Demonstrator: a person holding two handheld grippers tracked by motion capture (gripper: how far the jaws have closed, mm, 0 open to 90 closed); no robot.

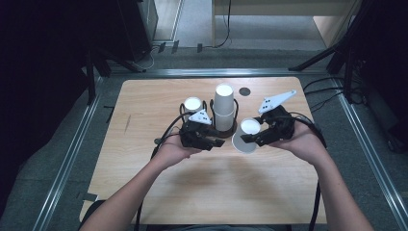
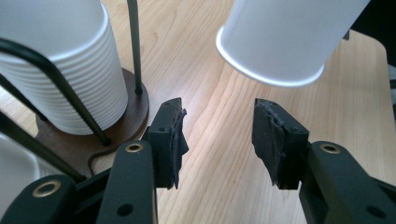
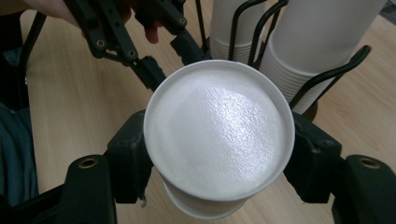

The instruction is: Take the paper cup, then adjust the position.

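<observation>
White paper cup (image 3: pixel 218 140) | clamped in right hand-held gripper (image 3: pixel 218 154) | tilted

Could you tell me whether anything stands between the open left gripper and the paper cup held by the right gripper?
Nothing visible does. In the left gripper view, the left gripper is open over bare wooden table, with the paper cup straight ahead, held tilted by the right gripper. The cup holder with its stacked cups stands off to the side.
</observation>
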